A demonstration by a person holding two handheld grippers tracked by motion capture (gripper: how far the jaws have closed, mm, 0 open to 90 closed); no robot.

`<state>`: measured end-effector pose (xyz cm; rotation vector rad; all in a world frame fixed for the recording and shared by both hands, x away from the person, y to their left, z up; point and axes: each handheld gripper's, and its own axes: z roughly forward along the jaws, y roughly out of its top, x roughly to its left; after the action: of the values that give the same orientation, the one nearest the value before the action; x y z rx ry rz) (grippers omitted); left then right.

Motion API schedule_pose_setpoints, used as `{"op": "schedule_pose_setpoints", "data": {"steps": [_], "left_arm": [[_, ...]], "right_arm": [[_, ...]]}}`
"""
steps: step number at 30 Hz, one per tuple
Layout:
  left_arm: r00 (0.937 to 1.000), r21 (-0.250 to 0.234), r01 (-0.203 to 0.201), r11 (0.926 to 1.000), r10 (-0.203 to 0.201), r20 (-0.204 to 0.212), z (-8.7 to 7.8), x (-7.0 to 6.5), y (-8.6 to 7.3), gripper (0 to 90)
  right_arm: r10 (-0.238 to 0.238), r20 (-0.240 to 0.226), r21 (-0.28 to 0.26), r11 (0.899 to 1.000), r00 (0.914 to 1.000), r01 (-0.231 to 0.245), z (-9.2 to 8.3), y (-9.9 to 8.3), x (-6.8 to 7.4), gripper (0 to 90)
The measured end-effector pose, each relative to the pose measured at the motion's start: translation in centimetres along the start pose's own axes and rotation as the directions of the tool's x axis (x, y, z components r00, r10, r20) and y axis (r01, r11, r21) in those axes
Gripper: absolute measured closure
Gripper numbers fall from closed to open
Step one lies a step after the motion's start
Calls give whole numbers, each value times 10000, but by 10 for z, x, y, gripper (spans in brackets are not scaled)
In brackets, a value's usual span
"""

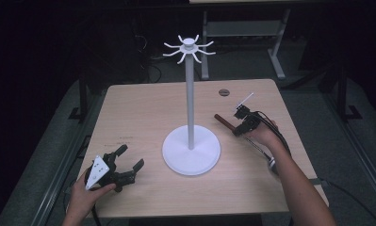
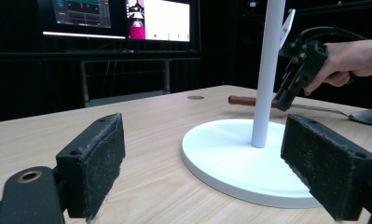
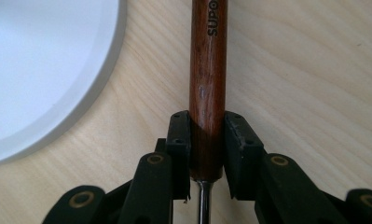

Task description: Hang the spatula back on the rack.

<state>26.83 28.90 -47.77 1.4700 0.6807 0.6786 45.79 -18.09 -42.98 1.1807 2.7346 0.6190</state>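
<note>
Nearest you, at the left, your left hand-held gripper (image 1: 130,158) rests low on the worktop (image 1: 143,108) with its jaws spread wide and nothing between them. Just beyond it stands the white stand (image 1: 191,149), its round base flat on the wood and its pole upright, topped by curved hooks. Farther right, your right hand-held gripper (image 3: 207,140) pinches the brown wooden handle (image 3: 208,70) of a utensil; the handle lies low over the worktop beside the base, pointing far-left.
</note>
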Motion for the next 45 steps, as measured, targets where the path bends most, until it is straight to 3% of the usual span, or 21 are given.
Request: {"op": "schedule_pose_setpoints", "data": {"steps": [10,24,29,32,33,41,43,45], "left_arm": [[10000,9,-3,10000,3,1,0,0,0,129],[10000,0,4,10000,-4,-3,0,0,0,129],[10000,5,-6,10000,6,-1,0,0,0,129],[10000,-1,4,10000,-4,-7,0,0,0,129],[10000,-1,12,10000,-12,-11,0,0,0,129],[10000,-19,16,10000,-16,-18,0,0,0,129],[10000,-35,13,10000,-13,-18,0,0,0,129],[10000,-2,9,10000,-9,-27,0,0,0,129]], "right_arm": [[41,-64,-1158,9933,10000,-48,-31,-6,0,730],[146,-130,-2871,9577,9998,-177,-74,-13,8,731],[90,-146,-3608,9325,9999,-137,-93,-15,11,731],[87,-188,-4117,9112,9998,-157,-103,-18,13,731],[77,-217,-4358,8999,9997,-164,-107,-19,13,731],[143,-239,-5395,8416,9996,-249,-126,-29,16,732],[86,-243,-5725,8196,9997,-210,-129,-33,17,732],[16,-272,-5940,8043,9996,-174,-132,-36,19,732]]}}
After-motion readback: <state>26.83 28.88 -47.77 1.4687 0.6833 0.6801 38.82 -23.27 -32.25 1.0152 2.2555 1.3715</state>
